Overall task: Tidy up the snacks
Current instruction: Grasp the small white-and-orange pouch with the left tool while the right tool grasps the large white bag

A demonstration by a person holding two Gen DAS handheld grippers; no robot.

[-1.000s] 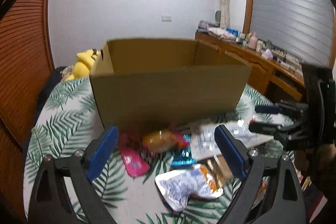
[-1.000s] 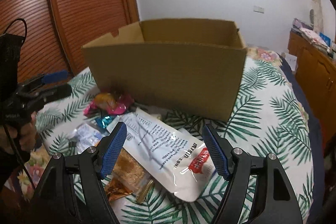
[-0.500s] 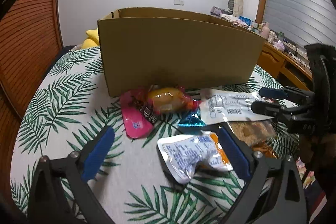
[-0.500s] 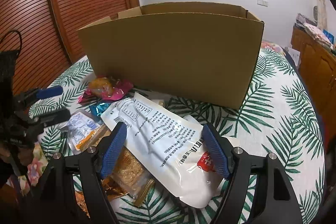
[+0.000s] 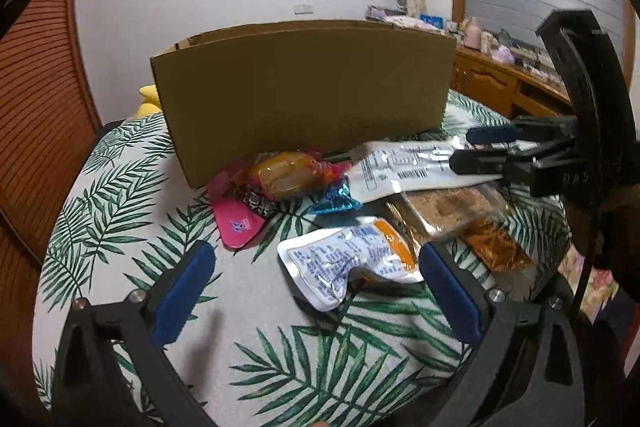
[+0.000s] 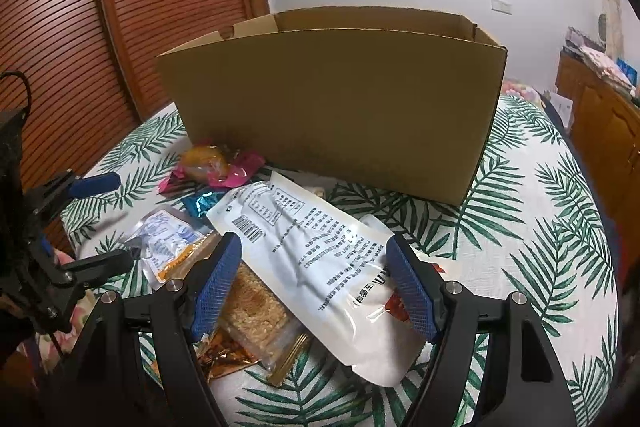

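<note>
**Snack lot on leaf-print table: both grippers lowered to the pile, nothing yet boxed**

Change noted: over the last second both cameras have dropped from above the carton rim to table level and closed in on the snacks; the box interior is now mostly out of sight. Judged meaning: the approach is ending and the first pick is about to start.

Items, left to right (left wrist view unless stated):

- Left gripper (image 5: 312, 283): blue-padded jaws wide apart, empty, hovering low over the green-and-white palm-leaf tablecloth (image 5: 120, 195).
- Flat pink foil sachet (image 5: 237, 227), lying in front of the box's left corner.
- Open brown cardboard box (image 5: 304, 87), upright behind the pile; contents cannot be told.
- Clear-wrapped yellow pastry with red-pink ends (image 5: 286, 173), touching the box's front wall.
- Small crumpled blue foil candy (image 5: 335, 198), just beside the pastry.
- White and orange printed pouch (image 5: 348, 261), nearest to the left gripper and lying between its pads; judged its likely first pick.
- Clear bag of brown crumbly cakes (image 5: 444, 205), partly under the next item.
- Long white printed pouch with barcode (image 6: 320, 251), the largest item, overlapping the cakes.
- Right gripper (image 6: 314, 283): jaws apart, straddling the long white pouch, not yet clamped.

Status: all the snacks seen lie on the table outside the box.
</note>
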